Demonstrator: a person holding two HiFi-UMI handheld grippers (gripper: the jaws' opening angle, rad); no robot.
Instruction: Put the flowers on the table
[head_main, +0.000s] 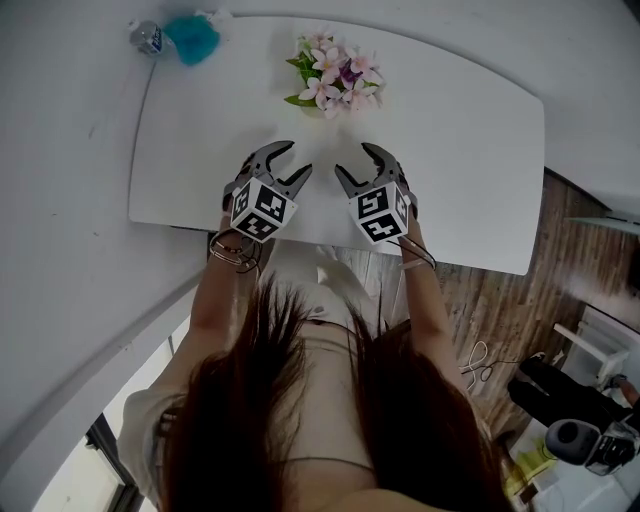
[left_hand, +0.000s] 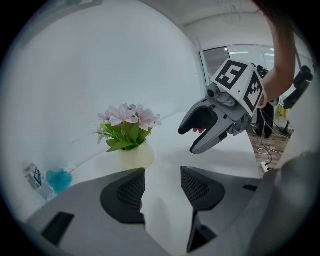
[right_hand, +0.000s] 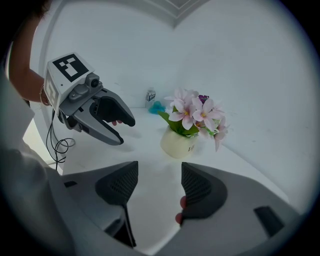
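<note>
Judging by how things lie, your task looks done: the flowers (head_main: 335, 78) stand upright in their pale pot (right_hand: 177, 142) on the white worktop (head_main: 200, 150), toward its far edge. Your left tongs (head_main: 301, 156) and right tongs (head_main: 351, 157) both hang partly spread and empty over the near side, apart from the pot, touching nothing.

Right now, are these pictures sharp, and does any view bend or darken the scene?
Head view: sharp, evenly lit; the table looks bowed. Left gripper view: fisheye, black corners, flowers clear. Right gripper view: same round dark frame, flowers sharp.
</note>
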